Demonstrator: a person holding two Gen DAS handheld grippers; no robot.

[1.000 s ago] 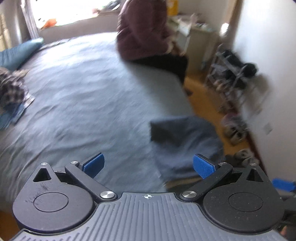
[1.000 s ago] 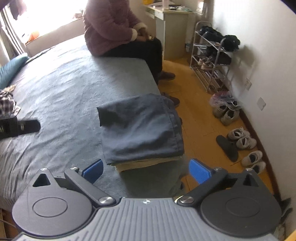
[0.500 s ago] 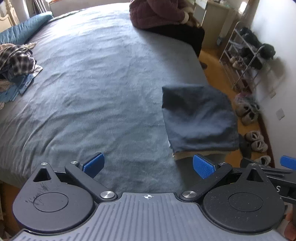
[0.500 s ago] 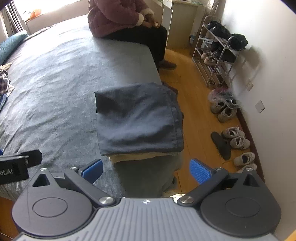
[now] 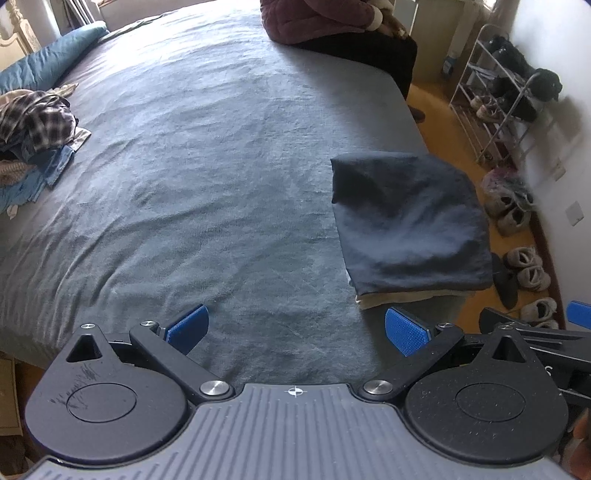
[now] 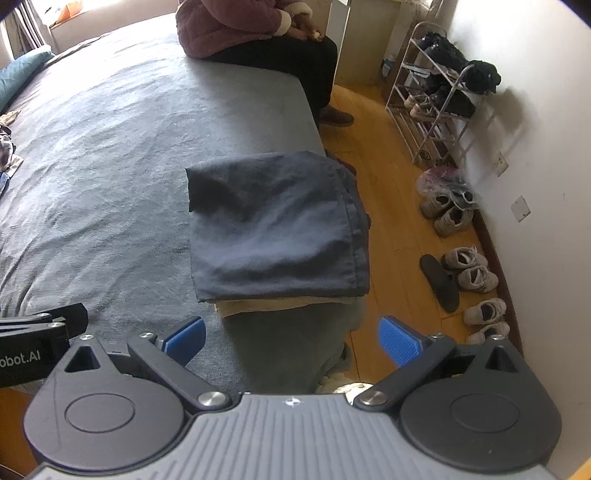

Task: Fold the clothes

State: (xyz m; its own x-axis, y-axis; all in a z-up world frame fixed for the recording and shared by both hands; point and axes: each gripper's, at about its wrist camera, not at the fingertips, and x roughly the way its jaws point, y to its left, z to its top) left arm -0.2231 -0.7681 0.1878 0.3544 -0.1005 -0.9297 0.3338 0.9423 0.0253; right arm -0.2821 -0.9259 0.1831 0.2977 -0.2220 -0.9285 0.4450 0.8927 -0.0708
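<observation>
A folded dark navy garment [image 5: 406,221] [image 6: 273,229] lies on top of a folded beige one [image 6: 266,306] at the near right corner of the grey bed [image 5: 207,177]. A heap of unfolded clothes [image 5: 33,125], plaid on top, sits at the bed's left side. My left gripper [image 5: 295,328] hovers open over the bed's front edge, left of the folded stack, holding nothing. My right gripper [image 6: 291,338] is open too, just short of the stack's near edge and above the bed corner, with nothing between its blue pads.
A person [image 6: 258,33] sits on the bed's far right edge. A shoe rack [image 6: 439,96] stands by the right wall, and several shoes [image 6: 469,273] lie on the wooden floor. A blue pillow [image 5: 48,66] rests at the far left.
Both grippers have pulled back and tilted down from the folded stack, so it sits higher in each view. The stack itself has stayed put, and both grippers stay open.
</observation>
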